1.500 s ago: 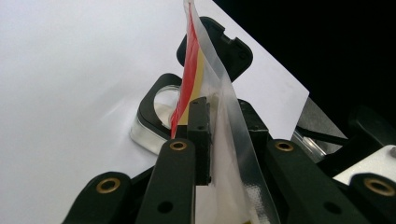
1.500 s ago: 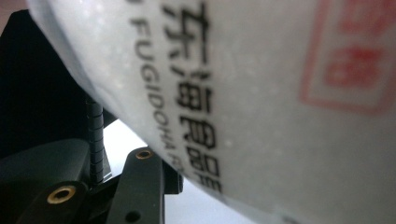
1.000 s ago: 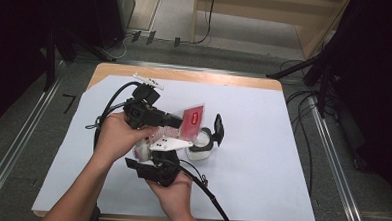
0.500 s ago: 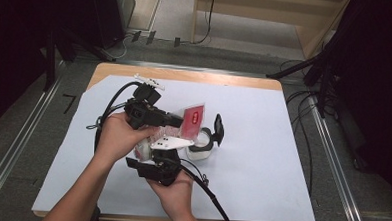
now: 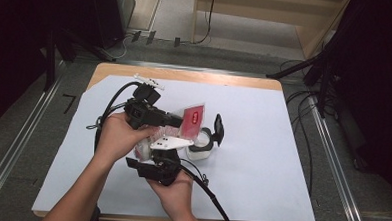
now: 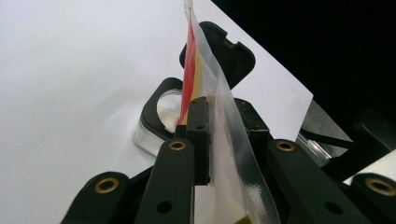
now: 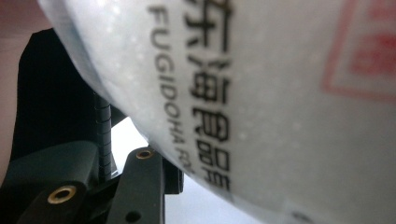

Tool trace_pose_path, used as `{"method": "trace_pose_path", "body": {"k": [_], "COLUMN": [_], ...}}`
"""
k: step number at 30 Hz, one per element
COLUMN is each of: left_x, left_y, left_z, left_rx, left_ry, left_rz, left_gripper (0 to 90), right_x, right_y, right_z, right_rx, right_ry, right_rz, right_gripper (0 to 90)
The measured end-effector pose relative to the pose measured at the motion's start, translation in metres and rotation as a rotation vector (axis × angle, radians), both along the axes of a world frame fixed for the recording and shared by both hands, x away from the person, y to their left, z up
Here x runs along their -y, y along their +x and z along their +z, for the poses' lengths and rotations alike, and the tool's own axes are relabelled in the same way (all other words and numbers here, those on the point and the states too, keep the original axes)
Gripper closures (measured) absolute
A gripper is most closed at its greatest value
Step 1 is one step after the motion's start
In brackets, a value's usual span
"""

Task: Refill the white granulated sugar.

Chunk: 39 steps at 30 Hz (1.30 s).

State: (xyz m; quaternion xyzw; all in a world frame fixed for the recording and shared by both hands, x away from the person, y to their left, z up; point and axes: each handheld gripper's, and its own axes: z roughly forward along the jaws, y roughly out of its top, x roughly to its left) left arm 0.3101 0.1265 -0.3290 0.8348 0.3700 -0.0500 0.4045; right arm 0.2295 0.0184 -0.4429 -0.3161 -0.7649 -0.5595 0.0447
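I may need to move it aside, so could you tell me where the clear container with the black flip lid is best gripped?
Grip the clear container across its low body, coming from above on its open right side. Its black lid stands open behind, and the packet hangs over its mouth.

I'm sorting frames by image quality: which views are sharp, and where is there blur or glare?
High view: evenly lit and sharp on the table, dark around it. Left gripper view: bag edge sharp, white table glaring. Right gripper view: the bag sits so close that its print is soft and blurred.
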Motion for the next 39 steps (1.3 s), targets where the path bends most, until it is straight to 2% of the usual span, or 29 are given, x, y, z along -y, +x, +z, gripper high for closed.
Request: {"method": "trace_pose_path", "body": {"k": [39], "left_x": [0.0023], "left_y": [-0.0010], "left_z": [-0.0012], "left_rx": [-0.005], "left_ry": [-0.001], "left_rz": [-0.005], "left_gripper": [78.8], "right_x": [0.0004], "right_y": [-0.0010], "right_z": [-0.0021], "right_rx": [0.000], "right_ry": [0.003], "right_rz": [-0.013], "right_gripper": [61.9]}}
